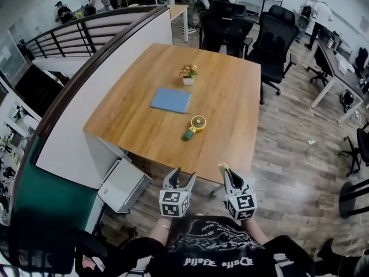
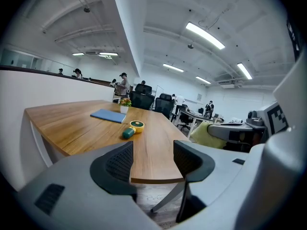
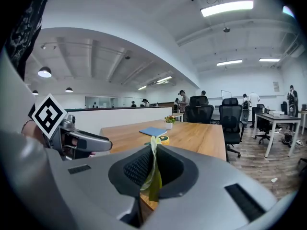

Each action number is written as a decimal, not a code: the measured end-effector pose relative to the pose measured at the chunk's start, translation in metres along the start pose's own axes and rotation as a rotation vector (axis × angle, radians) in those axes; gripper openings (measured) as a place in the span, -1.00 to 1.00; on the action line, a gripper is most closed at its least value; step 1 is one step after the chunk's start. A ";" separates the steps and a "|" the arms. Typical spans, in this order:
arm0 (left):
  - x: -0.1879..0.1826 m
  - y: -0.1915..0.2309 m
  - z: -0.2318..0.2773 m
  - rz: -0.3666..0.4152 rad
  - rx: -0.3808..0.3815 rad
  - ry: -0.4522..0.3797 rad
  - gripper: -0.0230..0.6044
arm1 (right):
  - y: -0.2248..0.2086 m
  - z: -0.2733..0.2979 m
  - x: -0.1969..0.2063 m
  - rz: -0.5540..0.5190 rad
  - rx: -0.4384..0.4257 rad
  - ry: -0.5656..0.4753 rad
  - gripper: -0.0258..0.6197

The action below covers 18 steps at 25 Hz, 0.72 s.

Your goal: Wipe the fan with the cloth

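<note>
I look over an open office with a wood-plank floor [image 1: 288, 172], a square wooden tabletop [image 1: 144, 114] and black swivel chairs [image 1: 275, 36] beyond it. Near the tabletop's middle lies a flat blue rectangular pad [image 1: 171, 100], with a small potted plant [image 1: 188, 74] behind it. The small yellow-and-green handheld fan [image 1: 195, 126] lies nearer me. Off the near edge, my left claw [image 2: 152, 161] is spread and empty, and my right claw [image 1: 229, 172] pinches a yellow-green cloth [image 3: 154, 186].

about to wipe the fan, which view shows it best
Head view: the fan lies whole, seen from above. Left gripper view shows it low, side-on; right gripper view, only its yellow rim behind the cloth.
</note>
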<state>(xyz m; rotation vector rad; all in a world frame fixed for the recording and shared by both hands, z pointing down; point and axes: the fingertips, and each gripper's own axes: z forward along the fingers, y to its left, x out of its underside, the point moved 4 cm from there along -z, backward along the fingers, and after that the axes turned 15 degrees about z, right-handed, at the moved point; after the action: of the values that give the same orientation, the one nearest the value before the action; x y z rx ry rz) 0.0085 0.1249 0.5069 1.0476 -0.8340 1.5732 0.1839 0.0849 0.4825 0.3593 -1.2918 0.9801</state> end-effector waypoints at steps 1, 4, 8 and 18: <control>-0.001 0.003 0.006 0.004 0.005 0.006 -0.05 | -0.002 0.003 -0.002 0.003 0.008 -0.001 -0.84; -0.006 0.014 0.022 0.033 0.031 0.018 -0.05 | -0.009 0.015 -0.007 0.018 0.042 -0.006 -0.84; -0.018 0.038 0.050 0.072 0.064 0.022 -0.05 | -0.016 0.041 -0.017 0.037 0.089 -0.026 -0.84; -0.030 0.104 0.110 0.143 0.186 0.075 -0.05 | -0.014 0.118 -0.038 0.067 0.190 -0.053 -0.84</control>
<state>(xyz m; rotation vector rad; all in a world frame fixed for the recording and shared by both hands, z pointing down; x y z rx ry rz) -0.0659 -0.0096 0.5206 1.0723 -0.7344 1.8278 0.1211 -0.0223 0.4858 0.4932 -1.2688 1.1608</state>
